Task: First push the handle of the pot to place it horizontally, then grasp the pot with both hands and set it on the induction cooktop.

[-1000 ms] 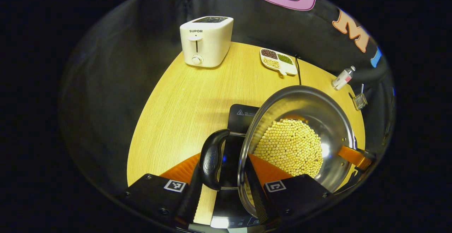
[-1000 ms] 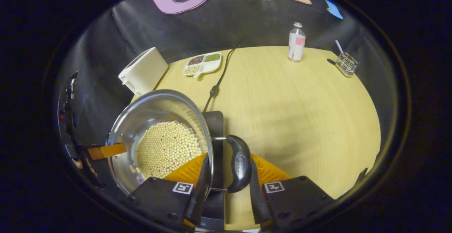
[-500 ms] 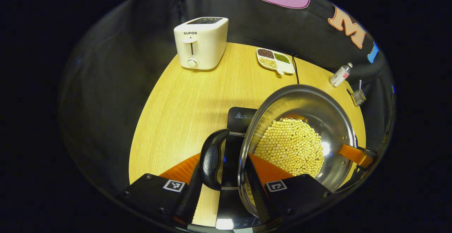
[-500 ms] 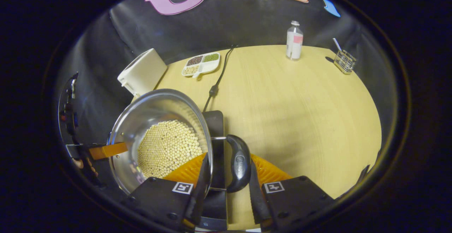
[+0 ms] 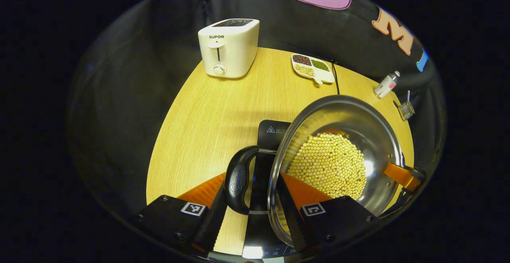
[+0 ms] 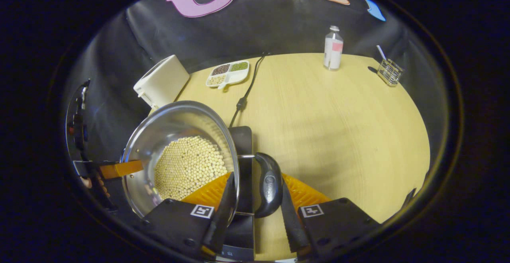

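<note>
Above the black glass induction cooktop (image 5: 271, 135) on the pale wooden tabletop (image 5: 207, 111), we hold the round stainless-steel pot (image 5: 350, 115) filled with small pale yellow beans (image 5: 328, 163). Our left hand-held gripper (image 5: 253, 209) straddles the pot's black curved side handle (image 5: 237, 179), one orange-backed finger outside the handle and the other inside the rim; whether both pads truly press we cannot tell. Our right hand-held gripper (image 6: 255, 211) sits the same way around the opposite black handle (image 6: 269, 185), and again its grip cannot be judged for certain. In the right gripper view the left hand-held gripper's orange finger reaches over the rim at nine o'clock.

We judge the step in hand to be lowering the pot onto the cooktop. To do it well, we should keep both handles level so the beans stay settled, bring both sides down together, centre the base on the glass, and part the fingers only once the pot's weight rests fully.

Far off at twelve o'clock stand a white box-shaped toaster (image 5: 229, 48), a white divided dish of grains (image 5: 312, 67) and a black power cord (image 6: 245, 91), well apart from our path.
</note>
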Action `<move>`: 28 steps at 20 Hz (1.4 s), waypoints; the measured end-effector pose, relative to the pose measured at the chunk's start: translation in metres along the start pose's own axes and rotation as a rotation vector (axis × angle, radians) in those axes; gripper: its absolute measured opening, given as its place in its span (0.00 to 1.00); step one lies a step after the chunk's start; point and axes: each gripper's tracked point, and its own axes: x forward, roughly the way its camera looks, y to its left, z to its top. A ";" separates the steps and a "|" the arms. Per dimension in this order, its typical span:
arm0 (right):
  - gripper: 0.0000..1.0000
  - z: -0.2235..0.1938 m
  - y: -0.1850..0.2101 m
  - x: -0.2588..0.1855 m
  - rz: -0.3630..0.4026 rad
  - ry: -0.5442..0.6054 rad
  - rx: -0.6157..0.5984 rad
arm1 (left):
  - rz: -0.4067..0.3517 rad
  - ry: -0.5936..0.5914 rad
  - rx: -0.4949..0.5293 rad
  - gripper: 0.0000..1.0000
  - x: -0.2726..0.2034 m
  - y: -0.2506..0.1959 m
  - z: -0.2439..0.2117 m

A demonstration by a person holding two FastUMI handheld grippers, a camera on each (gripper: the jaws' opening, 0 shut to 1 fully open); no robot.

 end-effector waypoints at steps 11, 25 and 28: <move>0.94 0.006 -0.007 -0.007 -0.006 -0.041 -0.012 | 0.039 -0.063 -0.002 0.84 -0.010 0.006 0.012; 0.94 0.031 -0.024 -0.043 0.030 -0.198 -0.031 | 0.066 -0.217 0.005 0.87 -0.057 -0.009 0.030; 0.98 0.040 -0.034 -0.055 0.033 -0.246 -0.039 | 0.052 -0.281 0.013 0.87 -0.074 -0.029 0.038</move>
